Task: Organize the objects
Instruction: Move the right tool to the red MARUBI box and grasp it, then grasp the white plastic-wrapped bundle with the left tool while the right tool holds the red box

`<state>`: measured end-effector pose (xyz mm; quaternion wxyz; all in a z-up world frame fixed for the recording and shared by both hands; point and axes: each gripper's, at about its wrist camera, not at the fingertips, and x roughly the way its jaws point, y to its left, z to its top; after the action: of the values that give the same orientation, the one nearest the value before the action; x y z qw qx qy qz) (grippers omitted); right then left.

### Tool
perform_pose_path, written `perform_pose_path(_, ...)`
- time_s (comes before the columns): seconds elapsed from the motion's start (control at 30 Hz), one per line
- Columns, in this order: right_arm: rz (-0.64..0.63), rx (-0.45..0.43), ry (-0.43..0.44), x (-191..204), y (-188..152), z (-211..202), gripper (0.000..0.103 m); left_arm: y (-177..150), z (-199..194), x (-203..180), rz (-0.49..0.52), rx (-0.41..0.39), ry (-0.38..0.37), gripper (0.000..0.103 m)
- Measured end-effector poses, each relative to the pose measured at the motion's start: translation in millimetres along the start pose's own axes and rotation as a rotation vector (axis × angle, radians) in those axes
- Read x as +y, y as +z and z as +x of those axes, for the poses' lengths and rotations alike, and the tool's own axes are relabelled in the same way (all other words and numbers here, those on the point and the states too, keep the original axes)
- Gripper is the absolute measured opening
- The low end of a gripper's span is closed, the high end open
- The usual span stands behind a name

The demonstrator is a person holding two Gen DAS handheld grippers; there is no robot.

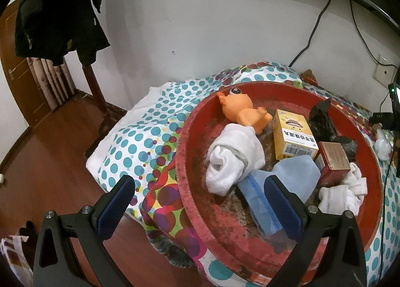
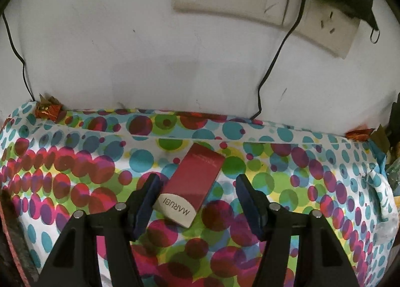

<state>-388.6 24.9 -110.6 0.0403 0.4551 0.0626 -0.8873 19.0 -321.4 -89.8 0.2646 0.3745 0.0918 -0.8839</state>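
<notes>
Right wrist alone shows the red MARUBI box (image 2: 191, 184) between parted tongs (image 2: 197, 202).

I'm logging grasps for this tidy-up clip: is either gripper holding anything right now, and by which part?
Nothing is held. The right gripper straddles the near end of the red MARUBI box, pads clear of it. The left gripper is open and empty over the red basin.

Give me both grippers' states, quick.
Left gripper: open, empty, over the red basin.
Right gripper: open around the red MARUBI box, not gripping it.
</notes>
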Motion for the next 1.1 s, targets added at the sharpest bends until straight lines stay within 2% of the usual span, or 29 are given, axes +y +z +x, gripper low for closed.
perform_pose_path(0.23,-0.008,-0.034,0.043,-7.8,-2.8,2.1,0.03,-0.5,1.6,0.3,-0.007,0.001,0.011,0.103)
perform_pose_path(0.33,-0.023,-0.045,0.058,-11.1,-8.3,-3.3,0.03,-0.7,-0.4,-1.2,-0.004,-0.009,0.013,0.103)
perform_pose_path(0.47,-0.043,-0.062,0.068,-25.4,-33.0,-18.6,0.03,-2.7,-1.4,-7.2,0.011,-0.003,0.001,0.103)
perform_pose_path(0.77,-0.044,-0.079,0.085,-71.1,-69.4,-48.4,0.03,-7.4,-17.5,-30.1,0.06,-0.048,-0.03,0.103)
perform_pose_path(0.9,-0.059,-0.075,0.089,-98.9,-85.9,-64.5,0.03,-9.1,-22.8,-49.5,0.11,-0.046,-0.037,0.103)
perform_pose_path(1.1,-0.074,-0.069,0.102,-126.2,-113.5,-84.7,0.03,-7.5,-43.7,-92.2,0.212,-0.085,-0.069,0.103)
